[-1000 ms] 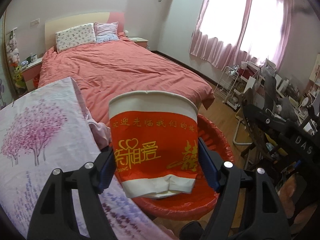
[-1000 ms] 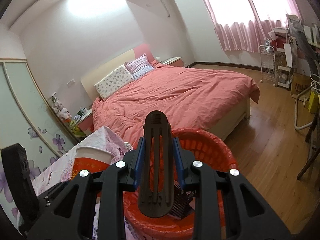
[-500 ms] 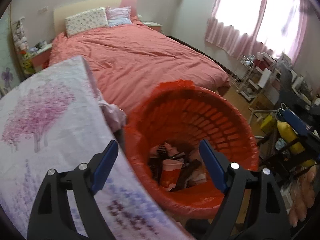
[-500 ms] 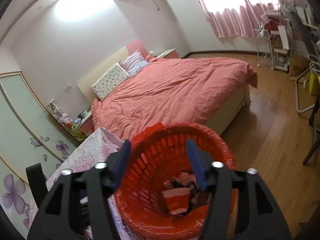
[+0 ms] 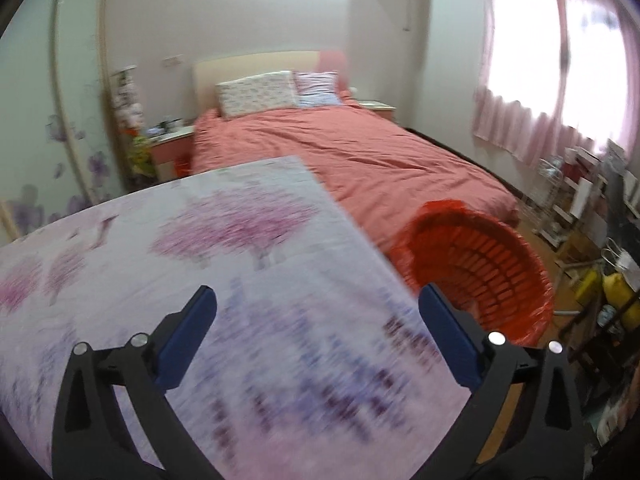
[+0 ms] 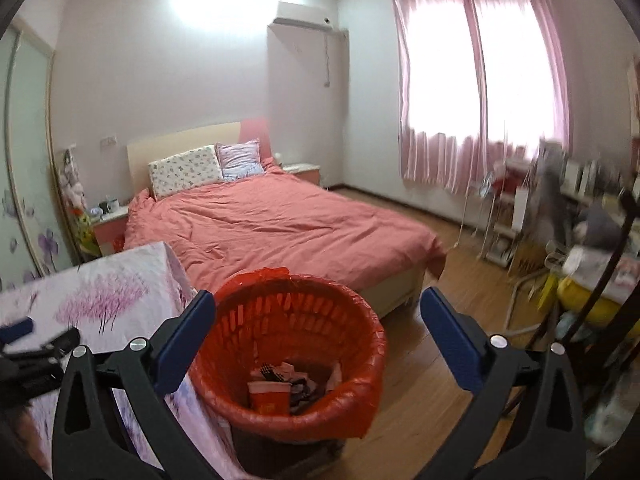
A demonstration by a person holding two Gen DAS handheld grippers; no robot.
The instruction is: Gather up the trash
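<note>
Both of your tongs carry nothing: the left tongs [image 5: 316, 320] hang over the cloth-covered surface [image 5: 200, 280] printed with pink blossom trees, and the right tongs [image 6: 316, 320] sit above the round orange-red plastic lattice basket [image 6: 360, 320] lined with a thin red bag. Each pair's jaws are opening to their widest, with nothing between the blue pads.

Your collected trash lies at the bottom of that basket: a red-and-white paper cup [image 6: 270, 396] on its side, with a dark comb-like piece [image 6: 270, 372] and crumpled scraps just behind it. The basket stands beside the surface's corner, between it and the foot of the coral-covered bed [image 6: 280, 220].

Judging by the look, the cup is light and thin-walled, so it would crush under a hard squeeze; if you ever need it again, take it across the body with a gentle close. The liner is slick, flimsy film and would snag easily. The basket's ribbed wall looks stiff enough to grip at the rim.

No further trash shows on the blurred cloth near the left tongs.
</note>
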